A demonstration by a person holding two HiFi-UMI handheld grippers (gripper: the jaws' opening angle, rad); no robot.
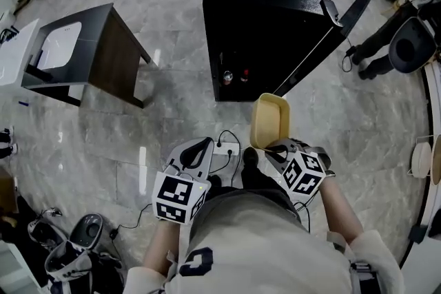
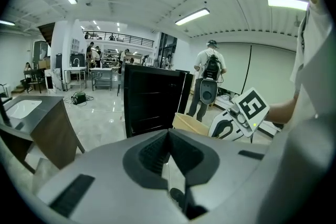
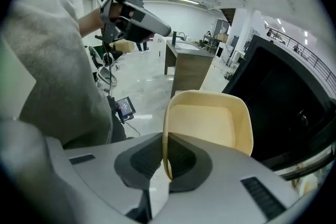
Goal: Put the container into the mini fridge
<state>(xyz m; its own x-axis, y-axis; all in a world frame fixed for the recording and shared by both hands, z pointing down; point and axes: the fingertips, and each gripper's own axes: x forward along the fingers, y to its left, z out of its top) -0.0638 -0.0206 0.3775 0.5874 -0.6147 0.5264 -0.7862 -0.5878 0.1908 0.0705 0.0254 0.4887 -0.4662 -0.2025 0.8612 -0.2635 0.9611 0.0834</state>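
The right gripper (image 1: 277, 148), held forward towards the mini fridge (image 1: 265, 17), pinches the container (image 1: 270, 119) by its near rim, while the left gripper (image 1: 198, 150) beside it is clenched empty.

Both forearms reach forward, low in front of the torso, the left forearm (image 1: 162, 244) and right forearm (image 1: 342, 208) side by side, each hand carrying its gripper pointed ahead. The left gripper (image 1: 201, 146) is level with its fingers (image 2: 152, 152) pressed together, nothing between them. The right gripper (image 1: 277, 148), just beside it, has its fingers (image 3: 184, 157) clamped on the near wall of the container (image 3: 210, 123), which it holds up off the floor.
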